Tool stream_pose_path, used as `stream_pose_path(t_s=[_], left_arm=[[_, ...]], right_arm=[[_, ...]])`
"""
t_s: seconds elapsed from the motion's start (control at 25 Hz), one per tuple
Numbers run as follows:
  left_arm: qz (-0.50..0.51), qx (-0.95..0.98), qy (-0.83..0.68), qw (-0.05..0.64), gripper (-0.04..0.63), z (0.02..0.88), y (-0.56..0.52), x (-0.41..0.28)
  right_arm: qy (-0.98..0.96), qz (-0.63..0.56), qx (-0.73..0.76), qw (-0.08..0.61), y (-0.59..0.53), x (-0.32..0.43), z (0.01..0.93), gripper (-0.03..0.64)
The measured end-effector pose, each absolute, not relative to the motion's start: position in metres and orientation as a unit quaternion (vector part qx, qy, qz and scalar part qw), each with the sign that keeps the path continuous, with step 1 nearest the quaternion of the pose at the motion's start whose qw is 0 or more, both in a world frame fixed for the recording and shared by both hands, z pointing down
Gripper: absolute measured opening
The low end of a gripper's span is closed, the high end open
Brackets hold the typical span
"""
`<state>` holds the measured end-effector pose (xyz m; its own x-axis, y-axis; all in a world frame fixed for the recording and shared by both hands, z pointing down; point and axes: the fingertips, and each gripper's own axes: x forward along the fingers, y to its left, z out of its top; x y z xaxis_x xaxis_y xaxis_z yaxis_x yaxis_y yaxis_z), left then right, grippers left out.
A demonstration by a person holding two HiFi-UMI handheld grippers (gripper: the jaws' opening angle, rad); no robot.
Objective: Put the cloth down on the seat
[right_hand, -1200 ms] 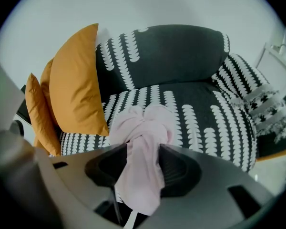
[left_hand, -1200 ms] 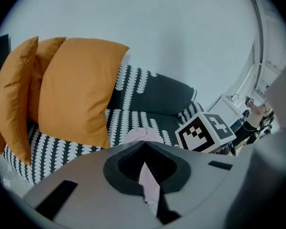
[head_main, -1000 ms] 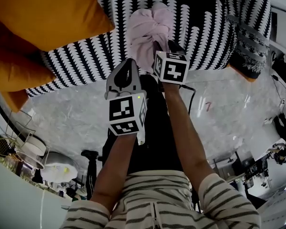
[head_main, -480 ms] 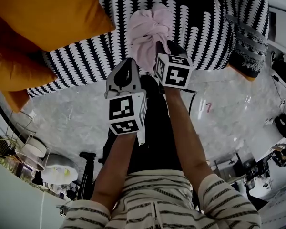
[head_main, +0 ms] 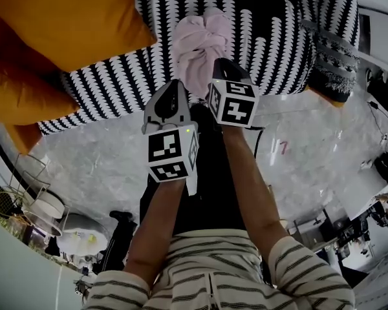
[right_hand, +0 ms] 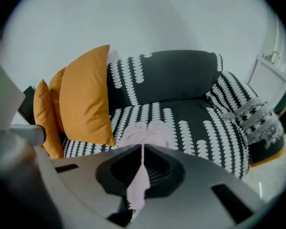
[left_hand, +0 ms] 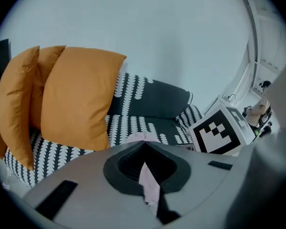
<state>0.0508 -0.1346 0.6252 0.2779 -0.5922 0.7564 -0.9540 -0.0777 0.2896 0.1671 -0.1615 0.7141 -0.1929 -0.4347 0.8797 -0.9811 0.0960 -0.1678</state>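
The pink cloth (head_main: 200, 41) is pinched in the left gripper (left_hand: 144, 144), jaws narrow on a fold. The right gripper (right_hand: 142, 148) is being closed on another fold. Just ahead of both grippers, the rest is bunched on the patterned seat (right_hand: 195, 116).

In the head view, the near end of the cloth (head_main: 199, 41) is covered by the left gripper (head_main: 173, 86) and by the right gripper (head_main: 218, 63), whose jaws are closing with a strip of the cloth between them. The right jaws are masked there by the marker cube (head_main: 233, 102). The orange cushions (head_main: 58, 24) and the seat (head_main: 271, 31) are cut off by the top edge (the cushions by the left edge too). The clutter (head_main: 39, 208) at the lower left is too small to be told. In both gripper views, where the pinched strip ends is hidden beneath the gripper bodies.
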Motion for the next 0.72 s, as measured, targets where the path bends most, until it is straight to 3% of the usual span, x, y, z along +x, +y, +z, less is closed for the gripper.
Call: stream_pose_path(t_s=[0.72], left_arm=[[0.211,0.707,-0.562,0.374,0.005,0.599,-0.123,0.014]], right_arm=[[-0.696,0.391,0.521,0.303,-0.141,0.111,0.653,0.014]])
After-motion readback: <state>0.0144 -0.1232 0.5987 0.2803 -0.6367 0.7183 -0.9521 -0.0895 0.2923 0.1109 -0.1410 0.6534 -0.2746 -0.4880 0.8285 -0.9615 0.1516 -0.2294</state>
